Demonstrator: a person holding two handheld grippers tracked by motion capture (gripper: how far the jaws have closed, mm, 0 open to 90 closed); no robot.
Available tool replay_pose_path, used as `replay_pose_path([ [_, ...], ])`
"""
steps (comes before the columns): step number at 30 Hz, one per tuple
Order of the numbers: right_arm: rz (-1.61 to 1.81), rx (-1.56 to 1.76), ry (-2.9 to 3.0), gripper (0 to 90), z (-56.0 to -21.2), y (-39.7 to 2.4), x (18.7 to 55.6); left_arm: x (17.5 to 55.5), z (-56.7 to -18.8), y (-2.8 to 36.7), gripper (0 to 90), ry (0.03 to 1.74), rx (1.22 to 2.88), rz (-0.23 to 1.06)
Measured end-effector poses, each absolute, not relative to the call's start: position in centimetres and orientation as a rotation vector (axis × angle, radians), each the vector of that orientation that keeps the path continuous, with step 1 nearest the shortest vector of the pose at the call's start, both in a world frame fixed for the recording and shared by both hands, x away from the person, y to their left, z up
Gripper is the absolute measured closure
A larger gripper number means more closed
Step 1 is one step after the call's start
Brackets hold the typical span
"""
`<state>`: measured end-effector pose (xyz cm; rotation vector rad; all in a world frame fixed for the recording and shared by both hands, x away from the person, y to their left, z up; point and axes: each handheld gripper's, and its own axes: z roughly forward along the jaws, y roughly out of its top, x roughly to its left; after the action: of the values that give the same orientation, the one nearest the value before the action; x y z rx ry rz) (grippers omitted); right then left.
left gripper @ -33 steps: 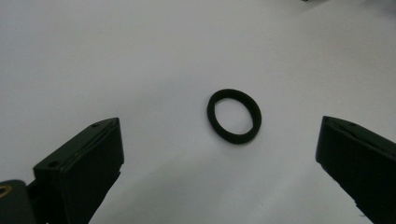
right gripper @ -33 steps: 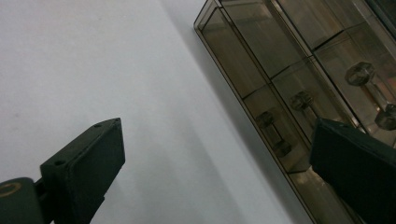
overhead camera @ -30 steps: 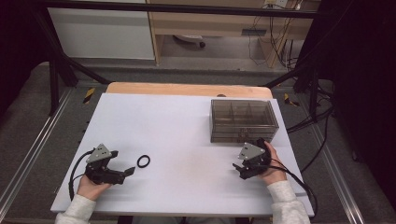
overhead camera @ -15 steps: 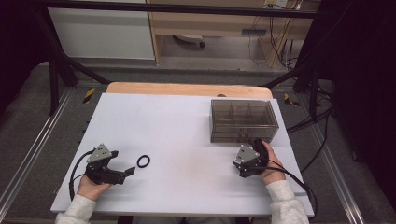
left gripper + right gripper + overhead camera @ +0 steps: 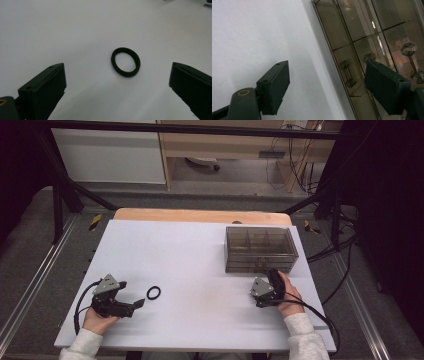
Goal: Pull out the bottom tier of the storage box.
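- The black ring (image 5: 154, 293) lies flat on the white table (image 5: 200, 270), near the person's left side of it, with bare table all round
- The left gripper (image 5: 134, 304) rests low on the table just beside the ring, its tips aimed toward it; nothing lies between tips and ring
- In the left gripper view the ring (image 5: 125, 61) sits a little ahead of the two black jaws, roughly midway across the gap; the jaws stand wide apart and touch nothing
- The right gripper (image 5: 267, 287) is well apart from the ring, on the far right of the table, close against the front of the smoky clear drawer box (image 5: 260, 249)
- Its jaws have just been closing but are spread with nothing between the pads (in the right gripper view one jaw hangs over bare table, the other in front of the box)
- The drawer box (image 5: 372, 37) shows small faceted knobs (image 5: 408, 49) on its drawer fronts and dividers inside
- Beyond the table stand a wooden board edge (image 5: 200, 215), black frame legs and loose cables on the floor
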<state>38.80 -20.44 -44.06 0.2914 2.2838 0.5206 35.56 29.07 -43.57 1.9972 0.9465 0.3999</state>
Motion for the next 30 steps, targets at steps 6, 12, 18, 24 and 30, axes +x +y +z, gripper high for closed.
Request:
replay_pose_path([
  [6, 0.487, 0.261, 2.264, 25.9, -44.5, -20.3, 39.0, 35.6, -43.6, 29.1, 1.0, 0.947, 1.996, 0.401],
  [12, 0.462, 0.237, 2.251, 28.9, -44.7, -20.2, 39.2, 35.6, -43.6, 29.1, 1.0, 0.947, 1.995, 0.402],
  [18, 0.451, 0.215, 2.228, 33.6, -44.9, -20.0, 39.3, 35.6, -43.6, 29.0, 1.1, 0.947, 1.997, 0.402],
  [24, 0.436, 0.203, 2.209, 37.4, -45.1, -19.9, 39.4, 35.6, -43.6, 29.0, 1.1, 0.947, 1.996, 0.402],
  [30, 0.406, 0.186, 2.194, 41.1, -45.4, -19.8, 39.5, 35.6, -43.6, 29.0, 1.2, 0.947, 1.997, 0.402],
])
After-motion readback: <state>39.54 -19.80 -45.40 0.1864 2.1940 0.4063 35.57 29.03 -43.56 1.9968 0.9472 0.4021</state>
